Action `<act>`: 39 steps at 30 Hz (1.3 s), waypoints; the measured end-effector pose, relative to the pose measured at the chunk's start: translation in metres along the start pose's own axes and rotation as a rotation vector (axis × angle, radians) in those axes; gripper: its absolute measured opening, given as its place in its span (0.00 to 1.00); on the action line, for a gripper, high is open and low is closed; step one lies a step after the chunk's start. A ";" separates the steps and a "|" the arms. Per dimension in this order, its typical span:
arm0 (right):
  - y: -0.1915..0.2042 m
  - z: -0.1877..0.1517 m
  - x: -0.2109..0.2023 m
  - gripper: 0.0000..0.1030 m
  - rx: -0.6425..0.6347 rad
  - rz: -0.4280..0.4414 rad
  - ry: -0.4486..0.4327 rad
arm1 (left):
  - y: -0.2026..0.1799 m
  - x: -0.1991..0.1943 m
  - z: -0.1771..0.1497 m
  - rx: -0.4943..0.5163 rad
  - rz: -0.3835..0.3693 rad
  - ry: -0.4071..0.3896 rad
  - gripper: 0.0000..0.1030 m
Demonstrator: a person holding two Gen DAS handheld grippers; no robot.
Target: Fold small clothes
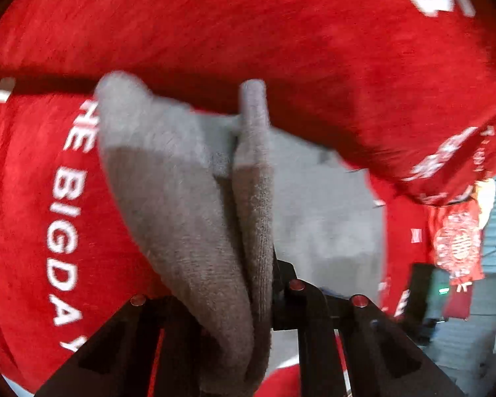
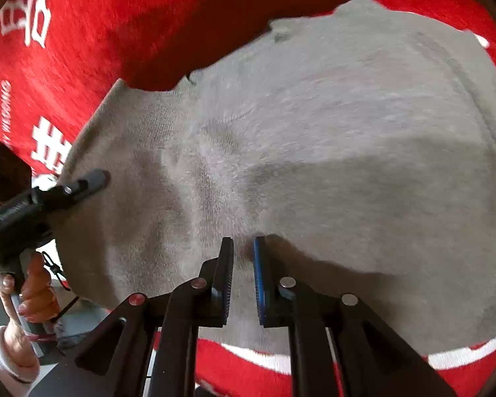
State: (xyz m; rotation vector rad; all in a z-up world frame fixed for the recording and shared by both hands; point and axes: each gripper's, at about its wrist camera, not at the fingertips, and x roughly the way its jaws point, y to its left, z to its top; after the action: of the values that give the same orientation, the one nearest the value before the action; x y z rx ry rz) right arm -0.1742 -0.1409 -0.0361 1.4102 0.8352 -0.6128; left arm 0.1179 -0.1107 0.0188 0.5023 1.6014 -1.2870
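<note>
A small grey knit garment (image 2: pixel 314 132) lies spread over a red cloth with white lettering (image 2: pixel 92 26). In the left wrist view my left gripper (image 1: pixel 258 264) is shut on a bunched edge of the grey garment (image 1: pixel 195 205), which drapes over and hides the fingers. The left gripper also shows at the left of the right wrist view (image 2: pixel 92 178), at the garment's left edge. My right gripper (image 2: pixel 244 248) sits on the garment's near middle, jaws a narrow gap apart with a little pinch of grey fabric between the blue pads (image 2: pixel 259 274).
The red cloth (image 1: pixel 281 33) covers the whole work surface and hangs down at the right. Beyond it are a grey floor (image 1: pixel 473 347), a red patterned item (image 1: pixel 456 241) and a dark box (image 1: pixel 420 294).
</note>
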 end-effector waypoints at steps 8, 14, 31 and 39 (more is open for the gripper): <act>-0.047 -0.006 -0.066 0.15 0.101 0.079 -0.107 | -0.149 0.020 0.004 0.244 -0.015 -0.021 0.16; -0.106 -0.014 -0.097 0.16 0.224 0.104 -0.154 | -0.252 0.117 -0.016 0.475 0.126 0.057 0.16; -0.167 -0.012 -0.076 0.44 0.421 0.329 -0.140 | -0.278 0.164 -0.062 0.656 0.286 0.071 0.54; -0.174 -0.007 -0.066 0.47 0.497 0.432 -0.132 | -0.304 0.115 -0.081 0.737 0.193 -0.058 0.60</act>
State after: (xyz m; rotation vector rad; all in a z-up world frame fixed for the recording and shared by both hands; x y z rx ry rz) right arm -0.3530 -0.1565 -0.0866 1.9070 0.2570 -0.5888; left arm -0.2078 -0.1737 0.0659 1.0277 0.9595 -1.7024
